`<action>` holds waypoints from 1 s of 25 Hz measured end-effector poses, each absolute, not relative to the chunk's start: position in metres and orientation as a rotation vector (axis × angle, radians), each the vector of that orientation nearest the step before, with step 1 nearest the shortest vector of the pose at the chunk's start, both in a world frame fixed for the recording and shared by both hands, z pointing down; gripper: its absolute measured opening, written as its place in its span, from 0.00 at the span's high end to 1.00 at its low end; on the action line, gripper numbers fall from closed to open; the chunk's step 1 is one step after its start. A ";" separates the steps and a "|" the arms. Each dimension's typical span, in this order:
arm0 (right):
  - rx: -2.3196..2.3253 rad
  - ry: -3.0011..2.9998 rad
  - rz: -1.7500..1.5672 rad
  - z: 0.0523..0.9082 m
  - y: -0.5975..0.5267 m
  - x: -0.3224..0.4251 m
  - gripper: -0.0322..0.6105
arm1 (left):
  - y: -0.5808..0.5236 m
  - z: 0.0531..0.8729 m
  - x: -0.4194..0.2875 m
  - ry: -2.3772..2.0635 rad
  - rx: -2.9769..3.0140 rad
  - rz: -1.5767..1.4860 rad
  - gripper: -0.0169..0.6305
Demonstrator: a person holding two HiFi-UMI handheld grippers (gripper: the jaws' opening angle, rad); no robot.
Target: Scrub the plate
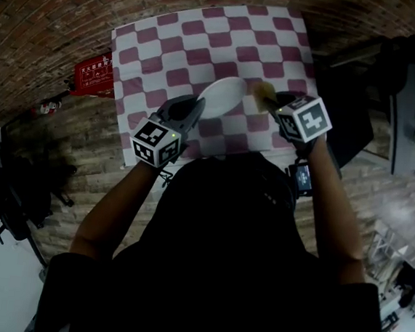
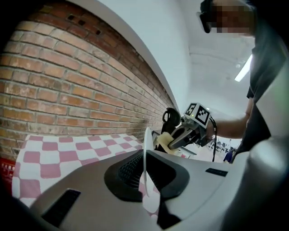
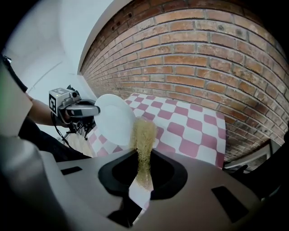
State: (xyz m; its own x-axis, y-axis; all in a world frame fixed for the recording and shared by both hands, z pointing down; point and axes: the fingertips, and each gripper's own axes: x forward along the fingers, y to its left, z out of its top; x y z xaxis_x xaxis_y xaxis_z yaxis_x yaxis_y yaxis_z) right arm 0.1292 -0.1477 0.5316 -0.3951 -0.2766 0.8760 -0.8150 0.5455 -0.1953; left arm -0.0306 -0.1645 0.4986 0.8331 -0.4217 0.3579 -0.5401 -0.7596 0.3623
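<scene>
Above the pink-checked tablecloth [image 1: 168, 48], the left gripper [image 1: 196, 108] pinches a plain white plate [image 1: 223, 97] by its rim; the plate is tilted. The right gripper [image 1: 270, 100] clamps a yellow scrubber [image 1: 261, 90] beside it. A red sign [image 1: 94, 72] lies nearby, its print illegible.

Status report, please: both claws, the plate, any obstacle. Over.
Left claw shut on plate, held over checkered cloth. Right claw shut on yellow sponge, beside plate's rim. No obstacle seen.

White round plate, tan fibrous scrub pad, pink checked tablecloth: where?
White round plate [image 3: 114, 118], right gripper view, face centre.
Tan scrub pad [image 3: 143, 135], right gripper view, upper end.
Checked tablecloth [image 1: 175, 49], head view, bare square.
</scene>
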 end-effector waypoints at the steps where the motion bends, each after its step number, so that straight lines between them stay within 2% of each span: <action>1: 0.897 -1.935 0.807 0.532 -0.148 0.132 0.87 | -0.166 0.504 -0.028 -0.710 2.520 0.348 0.94; 12: 0.939 -1.967 0.848 0.543 -0.155 0.144 0.87 | -0.179 0.573 -0.008 -0.702 2.152 0.349 0.94; 25: 0.897 -1.949 0.942 0.563 -0.163 0.173 0.87 | -0.186 0.626 0.028 -0.680 2.009 0.427 0.94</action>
State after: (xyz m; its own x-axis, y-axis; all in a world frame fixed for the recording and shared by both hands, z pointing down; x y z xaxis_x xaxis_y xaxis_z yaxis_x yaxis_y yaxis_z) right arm 0.1728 -0.1626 0.5634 -0.4489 -0.2531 0.8570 -0.8286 0.4769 -0.2932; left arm 0.0284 -0.1858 0.6261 0.7853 -0.2909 0.5465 -0.6186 -0.4043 0.6737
